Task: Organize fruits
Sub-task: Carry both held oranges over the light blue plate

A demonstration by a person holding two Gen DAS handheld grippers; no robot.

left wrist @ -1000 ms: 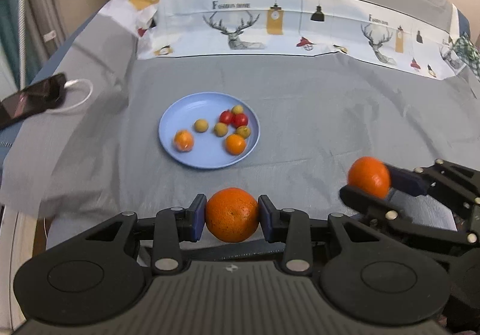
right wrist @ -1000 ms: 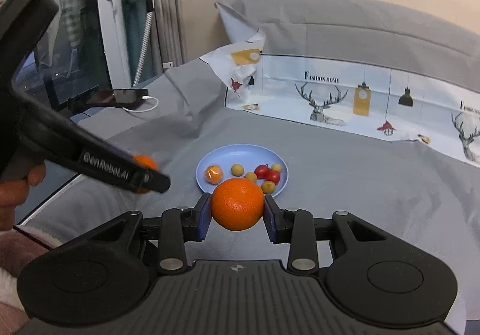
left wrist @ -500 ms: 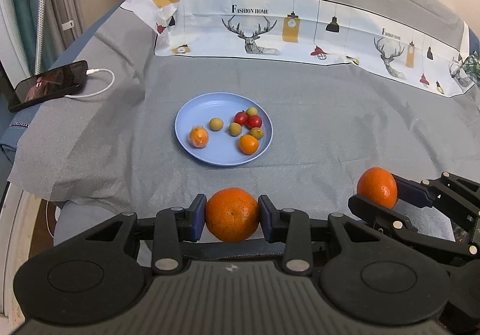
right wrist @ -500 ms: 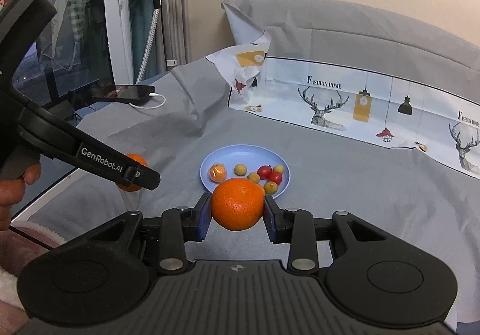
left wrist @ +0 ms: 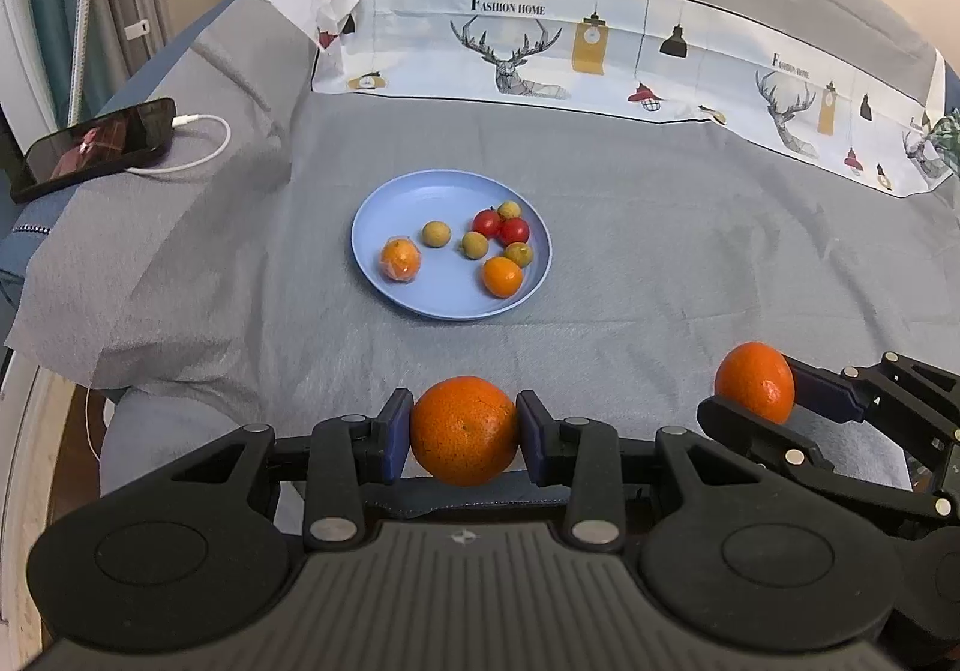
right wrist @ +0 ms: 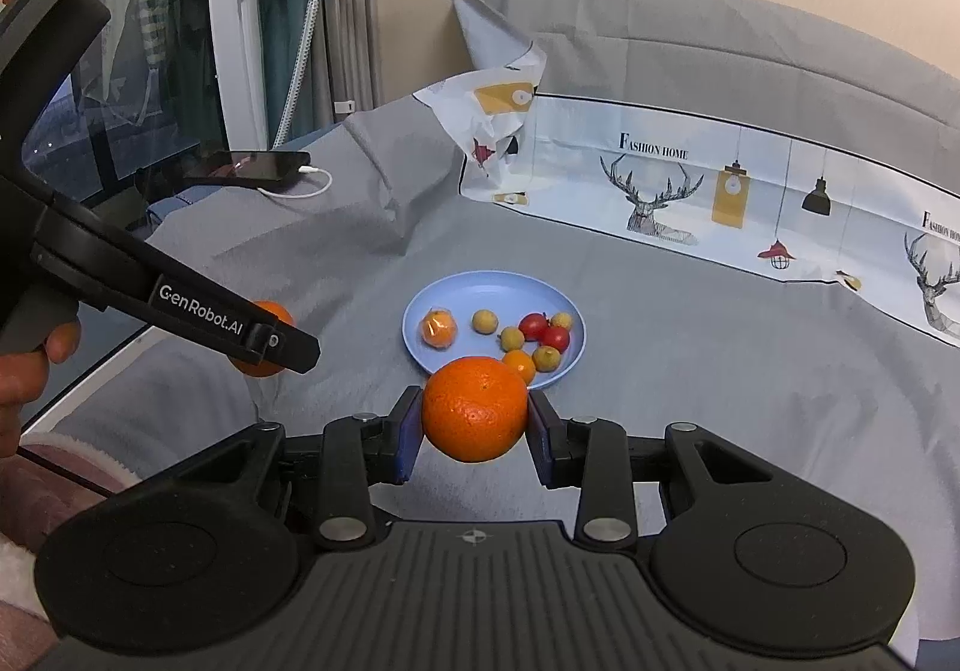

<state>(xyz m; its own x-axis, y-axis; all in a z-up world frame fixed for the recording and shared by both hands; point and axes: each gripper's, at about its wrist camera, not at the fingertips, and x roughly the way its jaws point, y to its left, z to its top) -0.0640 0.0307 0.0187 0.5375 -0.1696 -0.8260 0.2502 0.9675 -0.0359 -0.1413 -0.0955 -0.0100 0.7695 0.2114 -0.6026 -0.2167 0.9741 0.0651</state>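
Observation:
A large orange (left wrist: 462,449) sits between the blue pads of my left gripper (left wrist: 465,428), which is shut on it above the near edge of the grey cloth. To its right, my right gripper (left wrist: 753,389) is shut on a second orange (left wrist: 750,371). In the right wrist view that orange (right wrist: 474,419) fills my right gripper (right wrist: 474,413), and my left gripper (right wrist: 270,341) half hides its own fruit. Ahead lies a blue plate (left wrist: 408,203) with a wrapped small orange (left wrist: 399,260), a bare small orange (left wrist: 502,276), two red tomatoes (left wrist: 487,222) and several small yellow-green fruits (left wrist: 436,234).
A phone (left wrist: 90,146) on a white charging cable lies at the far left on the grey cloth (left wrist: 690,263). A deer-print sheet (left wrist: 600,53) runs along the back. The cloth's edge drops off at the front left. A hand (right wrist: 36,371) grips the left tool's handle.
Both grippers keep their oranges and stay about where they were. The left wrist view has turned slightly, so the phone shows more fully at the left.

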